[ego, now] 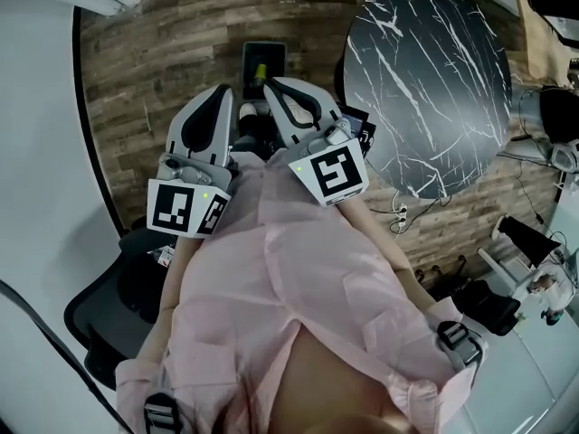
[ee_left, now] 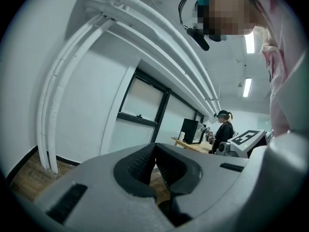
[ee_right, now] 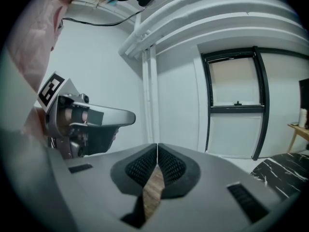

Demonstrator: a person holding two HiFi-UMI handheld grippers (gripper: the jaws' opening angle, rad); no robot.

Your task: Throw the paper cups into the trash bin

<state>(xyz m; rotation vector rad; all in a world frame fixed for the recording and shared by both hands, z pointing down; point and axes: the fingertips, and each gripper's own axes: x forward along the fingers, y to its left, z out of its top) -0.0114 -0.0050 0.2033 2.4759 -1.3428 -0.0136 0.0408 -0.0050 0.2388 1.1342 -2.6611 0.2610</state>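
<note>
No paper cup shows in any view. Both grippers are held close to the person's chest and point away over the wood floor. In the head view, my left gripper (ego: 225,89) is shut with nothing in it, and my right gripper (ego: 270,82) beside it is shut and empty too. The left gripper view has the pads of my left gripper (ee_left: 154,147) meeting at the tips. In the right gripper view my right gripper (ee_right: 157,147) has its jaws pressed together. A small dark rectangular box (ego: 263,61), perhaps the bin, lies on the floor just beyond the tips.
A round black marble table (ego: 425,80) stands to the right, also showing as the marble table (ee_right: 285,170). A black chair (ego: 109,306) is at the lower left by a white wall (ego: 36,152). Another person (ee_left: 223,129) stands far off by a desk.
</note>
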